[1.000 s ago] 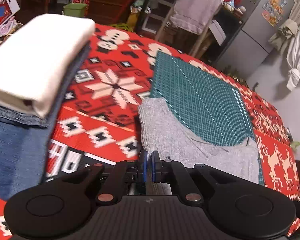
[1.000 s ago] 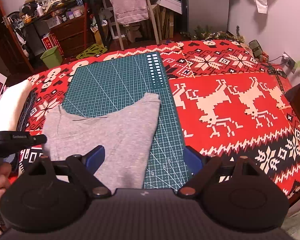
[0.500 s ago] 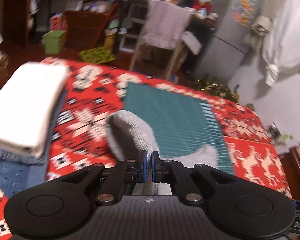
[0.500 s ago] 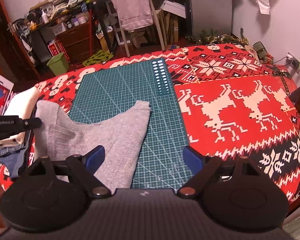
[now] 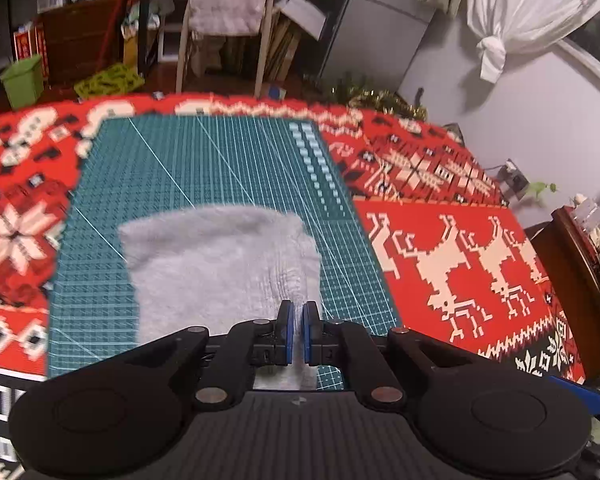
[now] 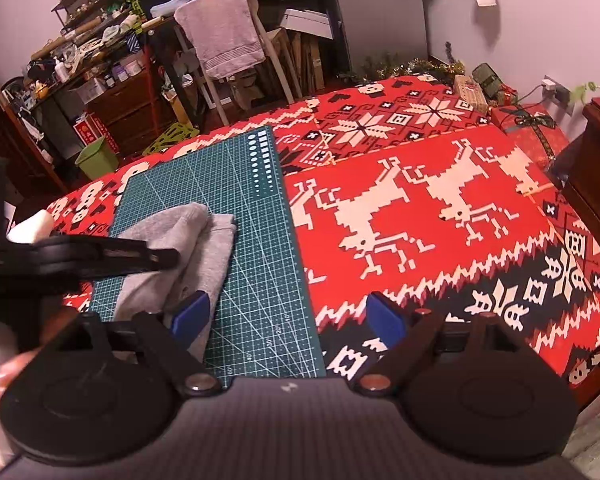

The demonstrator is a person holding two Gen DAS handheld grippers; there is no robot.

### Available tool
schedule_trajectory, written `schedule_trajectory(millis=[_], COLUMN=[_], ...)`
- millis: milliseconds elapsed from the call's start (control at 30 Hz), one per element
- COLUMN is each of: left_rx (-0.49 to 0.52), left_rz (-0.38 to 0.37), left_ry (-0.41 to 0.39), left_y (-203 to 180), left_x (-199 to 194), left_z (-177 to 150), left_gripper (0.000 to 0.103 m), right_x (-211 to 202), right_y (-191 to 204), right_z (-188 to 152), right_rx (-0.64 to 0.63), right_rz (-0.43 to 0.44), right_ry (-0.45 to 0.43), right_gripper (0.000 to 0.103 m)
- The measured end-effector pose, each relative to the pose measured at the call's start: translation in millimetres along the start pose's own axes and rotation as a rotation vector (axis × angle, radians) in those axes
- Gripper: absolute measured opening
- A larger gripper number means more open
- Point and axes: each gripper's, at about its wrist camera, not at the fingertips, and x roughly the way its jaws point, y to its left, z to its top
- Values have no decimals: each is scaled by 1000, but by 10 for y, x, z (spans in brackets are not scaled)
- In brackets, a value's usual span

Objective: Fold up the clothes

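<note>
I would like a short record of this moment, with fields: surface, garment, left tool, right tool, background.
surface: green cutting mat on a red patterned cloth
garment: grey top, lying on the mat, one part doubled over itself
left tool: shut on the grey top's edge
right tool: open, holding nothing, over the mat's near edge
background: chair with a towel, green bin

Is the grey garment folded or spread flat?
Partly folded: the grey garment has one side doubled over itself on the cutting mat, with the left gripper shut on it.
</note>
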Motion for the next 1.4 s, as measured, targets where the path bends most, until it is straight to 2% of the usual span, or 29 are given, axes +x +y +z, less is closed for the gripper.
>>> schedule_trajectory(millis=[67,167,300,400,533,667,767,800,833,867,900,1067,1200,1367,1400], left_rx=[-24,-54,-96,-148,-204,-223,-223,-221,-217,-212,-204,-115,-27,61,67], left_rz=[-20,-69,-122,-153,-166,-158,-151,-154,-158,-167,-181,-280,-309,-242,-239], left_ry=[28,27,5,-16,-27,1,15,17,19,20,18,-3,34,91,88], left_y=[23,93,294,525,845,1066,1132,1139,1142,1132,1120,934,747,604,611], left_x=[68,-9,-275,-492,-680,-701,-687,-681,-674,-672,-681,-744,-620,-382,-384], left_z=[-3,-3,-3,-42,-140,-286,-387,-412,-424,-433,-444,-462,-514,-623,-623], left_gripper=[5,8,19,19,19,19,19,19,19,19,19,19,19,16,15], right_x=[41,111,218,350,645,1032,1275,1331,1369,1407,1445,1240,1275,1544,1558], right_y=[-20,7,113,196,312,381,431,459,496,533,571,576,420,269,266], right_z=[-13,-23,-6,39,129,227,273,279,284,289,295,321,266,121,103], right_rx=[10,20,37,71,140,207,227,223,210,196,183,156,180,236,244], right_rz=[3,26,110,188,278,304,328,333,330,328,326,376,365,350,351], right_ry=[7,18,23,42,91,150,202,216,231,245,260,194,190,249,245], right_gripper=[87,88,88,88,85,79,68,60,42,29,9,7,7,11,15])
